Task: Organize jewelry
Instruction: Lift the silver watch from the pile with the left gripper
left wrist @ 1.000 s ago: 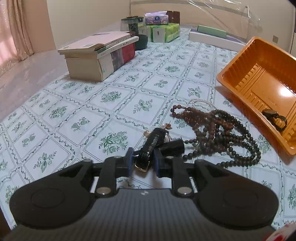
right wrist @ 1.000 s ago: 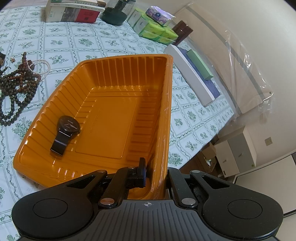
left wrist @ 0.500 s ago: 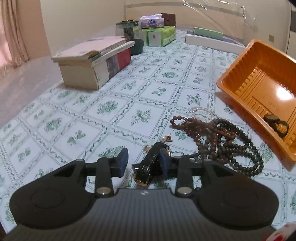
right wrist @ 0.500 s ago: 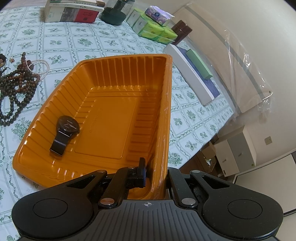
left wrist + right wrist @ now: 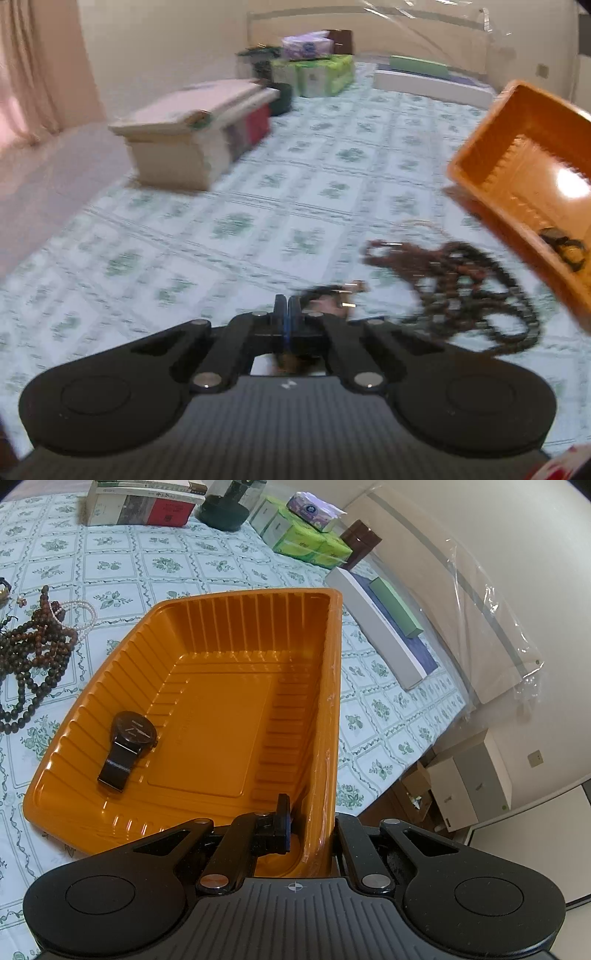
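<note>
the left gripper (image 5: 286, 308) has its two black fingers pressed flat together, and the left view is smeared with blur. something dark and brownish shows just under the closed pads, but i cannot tell whether it is a watch strap pinched there or only something beneath. a dark band with a small gold buckle (image 5: 341, 295) lies just beyond the tips on the green-and-white floral tablecloth (image 5: 236, 225).

the right gripper (image 5: 308, 818) is clamped on the near right wall of the ribbed orange plastic tray (image 5: 332, 686), one finger inside and one outside, which tilts and steadies it. one black round-faced wristwatch (image 5: 127, 744) already lies in the tray near its left wall. the tangled heap of dark brown wooden bead strands (image 5: 35, 653) sits on the cloth just left of the tray, with a thin white pearl bracelet (image 5: 79, 614) touching its far edge.

as i judge it, the step is to carry a piece from the pile to the tray. done well, that means:
- lifting straight up first, so a dangling strap does not snag the beads
- passing over the tray's left rim, not into it
- keeping the right grip firm, since the thin wall looks likely to flex
- setting the piece down on bare tray floor beside the watch, not on its face

the beads will likely drape and tangle, so they look better taken one strand at a time.
</note>
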Motion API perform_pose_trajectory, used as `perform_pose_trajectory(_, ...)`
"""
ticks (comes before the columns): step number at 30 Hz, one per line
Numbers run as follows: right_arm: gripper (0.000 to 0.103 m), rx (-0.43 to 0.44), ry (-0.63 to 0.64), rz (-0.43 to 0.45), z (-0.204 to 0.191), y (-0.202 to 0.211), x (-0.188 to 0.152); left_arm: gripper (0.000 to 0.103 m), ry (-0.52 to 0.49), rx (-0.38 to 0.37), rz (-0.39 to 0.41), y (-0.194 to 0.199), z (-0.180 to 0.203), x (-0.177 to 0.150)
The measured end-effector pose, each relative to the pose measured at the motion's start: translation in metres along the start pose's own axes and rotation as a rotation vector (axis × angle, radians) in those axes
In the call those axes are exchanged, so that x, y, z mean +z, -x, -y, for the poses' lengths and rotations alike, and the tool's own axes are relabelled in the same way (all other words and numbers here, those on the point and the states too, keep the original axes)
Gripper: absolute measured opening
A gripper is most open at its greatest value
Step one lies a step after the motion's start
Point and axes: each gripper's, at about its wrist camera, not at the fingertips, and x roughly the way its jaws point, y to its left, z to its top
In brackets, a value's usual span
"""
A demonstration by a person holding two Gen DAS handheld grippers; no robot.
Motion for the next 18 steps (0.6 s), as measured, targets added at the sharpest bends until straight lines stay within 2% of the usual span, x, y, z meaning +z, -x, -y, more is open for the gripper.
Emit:
perform_pose_trajectory(5,0.006,0.000,-0.002,0.001,0.000,0.000,0.000,0.000,0.039,0.040,-0.002,0.004,-0.024,0.001)
perform_pose_trajectory(11,0.006,0.000,-0.003,0.002,0.000,0.001,0.000,0.008,0.088,-0.082,0.024,0.023,-0.013,-0.007)
perform_pose_trajectory(13,0.006,0.000,0.000,0.003,0.000,0.001,0.000,0.021,0.077,-0.103,0.019,0.023,-0.003,-0.012)
perform_pose_trajectory(14,0.006,0.000,0.001,0.003,0.001,0.001,-0.001,0.024,0.073,-0.114,0.019,0.023,0.001,-0.014)
perform_pose_trajectory(15,0.006,0.001,0.001,0.003,0.001,0.001,-0.001,0.037,0.068,-0.126,0.013,0.021,0.006,-0.016)
perform_pose_trajectory(16,0.006,0.001,-0.001,0.003,0.001,0.001,-0.001,0.061,0.062,-0.134,0.008,0.021,0.010,-0.019)
perform_pose_trajectory(18,0.006,0.000,-0.001,0.003,0.001,0.000,-0.001,0.085,0.034,-0.127,0.024,0.020,0.018,-0.024)
